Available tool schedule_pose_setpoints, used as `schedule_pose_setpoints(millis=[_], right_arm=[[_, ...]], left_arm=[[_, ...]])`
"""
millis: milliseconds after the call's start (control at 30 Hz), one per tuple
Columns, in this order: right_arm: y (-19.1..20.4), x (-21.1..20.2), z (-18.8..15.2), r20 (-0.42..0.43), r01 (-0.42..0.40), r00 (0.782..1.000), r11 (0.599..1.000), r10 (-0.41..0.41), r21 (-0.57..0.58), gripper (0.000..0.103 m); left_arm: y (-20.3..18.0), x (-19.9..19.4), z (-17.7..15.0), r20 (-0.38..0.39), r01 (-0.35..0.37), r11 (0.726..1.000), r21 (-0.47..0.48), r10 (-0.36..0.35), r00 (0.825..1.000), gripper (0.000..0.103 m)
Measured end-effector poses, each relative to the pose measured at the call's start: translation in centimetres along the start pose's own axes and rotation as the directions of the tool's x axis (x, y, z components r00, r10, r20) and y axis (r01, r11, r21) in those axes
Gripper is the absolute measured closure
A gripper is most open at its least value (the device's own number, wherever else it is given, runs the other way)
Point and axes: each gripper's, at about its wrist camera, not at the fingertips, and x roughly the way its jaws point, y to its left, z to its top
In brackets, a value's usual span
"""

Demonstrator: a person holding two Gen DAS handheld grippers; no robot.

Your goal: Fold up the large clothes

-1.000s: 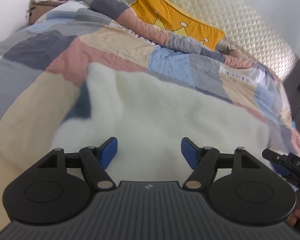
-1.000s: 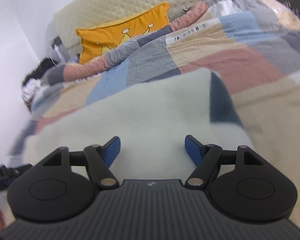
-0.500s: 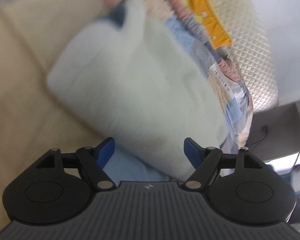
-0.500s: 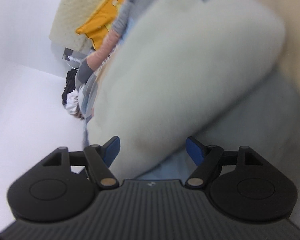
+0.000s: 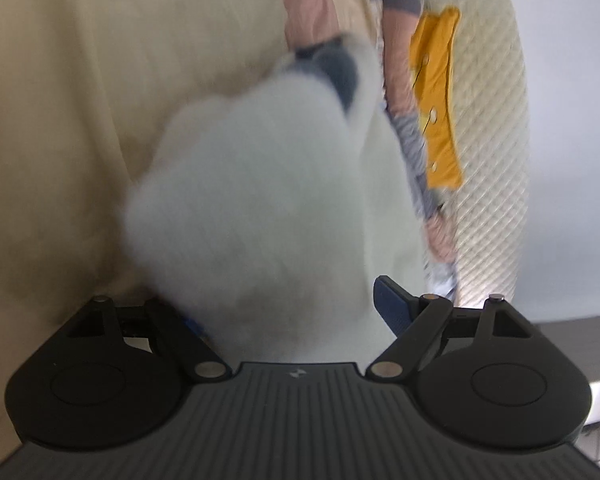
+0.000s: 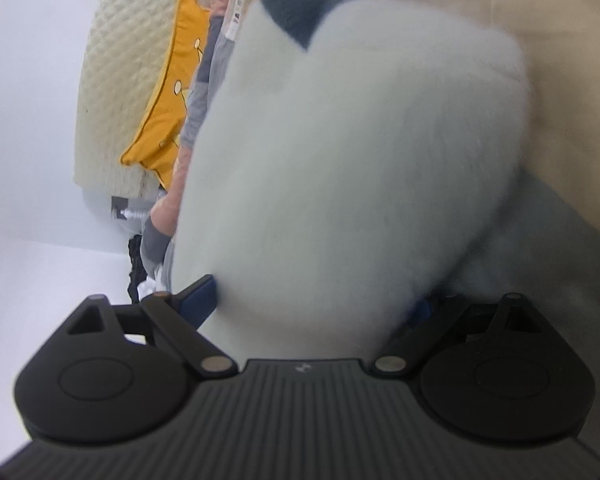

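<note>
The left gripper [image 5: 292, 308] and right gripper [image 6: 316, 300], jaws just widened, straddle opposite ends of the folded fluffy white fleece garment [image 5: 260, 200] on the patchwork quilt [image 5: 60, 80], pads apparently not pressing. Closing shallowly could catch only top layers, undoing the fold.

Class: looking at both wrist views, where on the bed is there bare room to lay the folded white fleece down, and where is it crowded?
Bare: the beige quilt panel beside the white fleece. Crowded: toward the headboard, where the yellow cushion and bunched quilt sit.
</note>
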Motion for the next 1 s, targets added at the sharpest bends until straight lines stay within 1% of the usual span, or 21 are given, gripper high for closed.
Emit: schedule_pose_setpoints(millis=[133, 267, 300, 333, 367, 400, 500, 567, 600, 633, 667, 700, 733, 767, 800, 867, 900, 933, 1000], right_arm=[[-0.1, -0.6, 0.7, 0.062, -0.039, 0.997, 0.998, 0.037, 0.040, 0.009], [-0.1, -2.6, 1.8, 0.166, -0.083, 0.984, 0.994, 0.070, 0.067, 0.007], [-0.2, -2.6, 1.8, 0.165, -0.089, 0.983, 0.993, 0.075, 0.080, 0.007], [-0.3, -2.5, 1.9, 0.155, -0.083, 0.985, 0.993, 0.070, 0.081, 0.007], [-0.3, -2.1, 1.9, 0.145, -0.067, 0.988, 0.995, 0.056, 0.070, 0.007], [-0.6, -2.0, 1.9, 0.141, -0.055, 0.989, 0.997, 0.046, 0.059, 0.007], [-0.9, -1.0, 2.0, 0.126, -0.019, 0.992, 1.000, 0.018, 0.009, 0.007], [-0.3, -0.3, 2.1, 0.117, -0.012, 0.993, 0.999, 0.017, -0.046, 0.007], [-0.1, 0.1, 2.4, 0.092, -0.025, 0.995, 0.997, 0.032, -0.074, 0.014], [0.3, 0.6, 2.7, 0.057, -0.042, 0.997, 0.993, 0.048, -0.110, 0.021], [0.6, 1.0, 2.7, 0.040, -0.024, 0.999, 0.990, 0.030, -0.135, 0.034], [0.7, 1.1, 2.8, 0.038, -0.015, 0.999, 0.989, 0.020, -0.147, 0.042], [0.8, 1.0, 2.7, 0.044, -0.012, 0.999, 0.988, 0.019, -0.154, 0.046], [0.9, 0.8, 2.7, 0.048, -0.016, 0.999, 0.988, 0.024, -0.155, 0.055], [1.2, 0.4, 2.6, 0.054, -0.018, 0.998, 0.987, 0.027, -0.163, 0.061], [2.0, -0.6, 2.2, 0.077, -0.015, 0.997, 0.980, 0.031, -0.199, 0.066], [2.7, -0.6, 2.1, 0.089, -0.023, 0.995, 0.976, 0.043, -0.214, 0.067], [3.0, -1.4, 1.9, 0.101, -0.044, 0.993, 0.974, 0.067, -0.222, 0.067], [3.5, -2.3, 2.1, 0.099, -0.090, 0.989, 0.971, 0.114, -0.222, 0.067]], left_arm=[[-0.6, -1.1, 0.2, 0.030, 0.076, 0.997, 0.030, -0.077, 0.997, 0.019], [-0.3, -0.9, 0.2, 0.043, 0.107, 0.994, -0.017, -0.106, 0.993, 0.017], [-0.3, -0.7, 0.3, 0.038, 0.094, 0.995, -0.014, -0.094, 0.995, 0.017], [-0.3, -0.5, 0.5, 0.030, 0.061, 0.998, -0.003, -0.060, 0.998, 0.017], [-0.4, 0.0, 0.5, 0.018, 0.009, 1.000, 0.010, -0.009, 1.000, 0.017], [-0.5, 0.4, 0.4, 0.013, -0.019, 0.999, 0.029, 0.018, 1.000, 0.018], [-1.1, 0.8, 0.0, 0.035, -0.039, 0.997, 0.069, 0.037, 0.999, 0.018], [-1.6, 0.8, -0.2, 0.056, -0.061, 0.993, 0.096, 0.056, 0.997, 0.030], [-1.8, 0.9, -0.2, 0.064, -0.090, 0.988, 0.123, 0.083, 0.995, 0.040], [-2.0, 1.0, 0.0, 0.069, -0.108, 0.984, 0.142, 0.099, 0.993, 0.045], [-2.1, 0.9, -0.1, 0.075, -0.107, 0.982, 0.153, 0.097, 0.993, 0.049], [-2.5, 0.7, -0.2, 0.082, -0.110, 0.979, 0.172, 0.097, 0.992, 0.055], [-2.9, 0.5, -0.3, 0.092, -0.114, 0.974, 0.197, 0.098, 0.991, 0.060], [-3.4, 0.1, -0.5, 0.102, -0.118, 0.969, 0.217, 0.098, 0.990, 0.062], [-3.8, -0.3, -0.5, 0.108, -0.121, 0.966, 0.230, 0.098, 0.989, 0.064], [-4.6, -1.1, -0.8, 0.109, -0.128, 0.960, 0.247, 0.104, 0.989, 0.066], [-4.9, -1.9, -1.1, 0.113, -0.119, 0.961, 0.249, 0.094, 0.989, 0.067], [-5.3, -2.6, -1.4, 0.116, -0.111, 0.960, 0.259, 0.083, 0.990, 0.067], [-5.9, -4.5, -2.2, 0.119, -0.099, 0.953, 0.286, 0.067, 0.991, 0.067]])
